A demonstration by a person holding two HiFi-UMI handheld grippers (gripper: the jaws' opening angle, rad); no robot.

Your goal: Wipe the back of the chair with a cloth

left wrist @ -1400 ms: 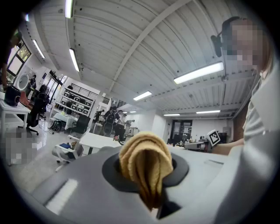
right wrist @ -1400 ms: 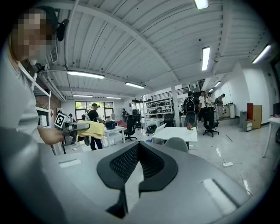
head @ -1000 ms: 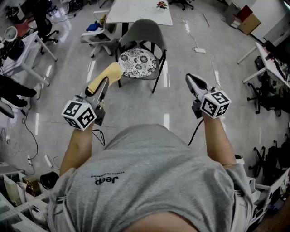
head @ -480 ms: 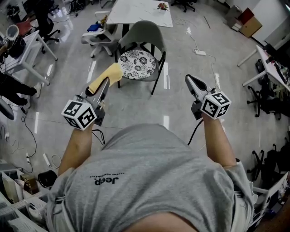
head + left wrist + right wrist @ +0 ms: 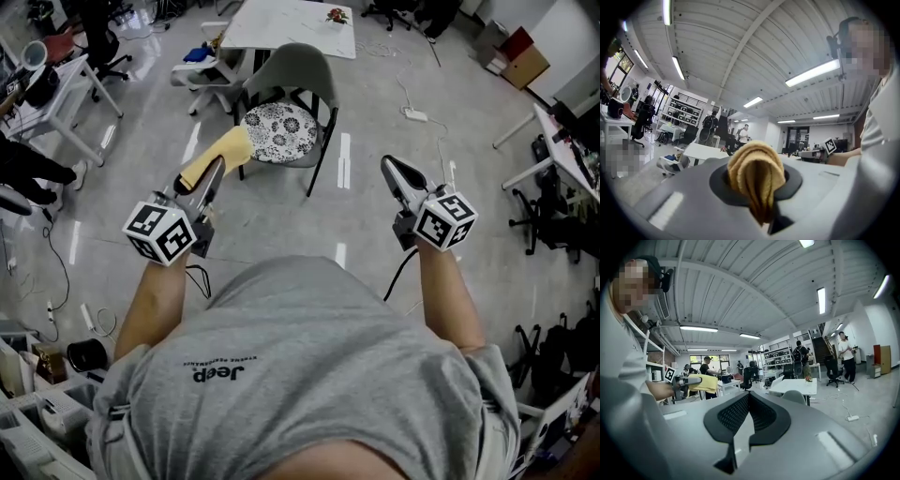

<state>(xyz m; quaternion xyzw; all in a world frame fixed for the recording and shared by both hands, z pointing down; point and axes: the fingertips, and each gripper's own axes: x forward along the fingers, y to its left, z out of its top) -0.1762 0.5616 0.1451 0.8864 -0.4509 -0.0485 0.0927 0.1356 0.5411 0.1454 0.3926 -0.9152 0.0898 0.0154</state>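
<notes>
The person stands facing a grey chair [image 5: 298,64] with a patterned seat cushion [image 5: 279,131]. It stands out on the open floor [image 5: 281,220], just in front of a white table [image 5: 286,23]. The left gripper [image 5: 212,176] has its jaws clamped on a folded yellow cloth [image 5: 217,157]. The cloth bulges out of the grip in a soft roll and is held in the air, well short of the chair and touching nothing. The right gripper [image 5: 395,169] is held level beside it, jaws together with nothing between them.

The cloth looks light and limp, terry-like, so it should drape and fold around the curved chair back rather than slide off. Clamped at the bunched middle as it is now, enough fabric sticks out to press flat against the shell. The chair back looks like smooth, stiff plastic on thin dark legs. I would guess the chair is light enough to shift under a firm wipe, so the free gripper may need to steady its top edge.

The floor is polished grey and reflects the ceiling lights. A power strip [image 5: 415,114] and its cable lie to the right of the chair. Desks and office chairs ring the open space, and other people are standing farther back.
</notes>
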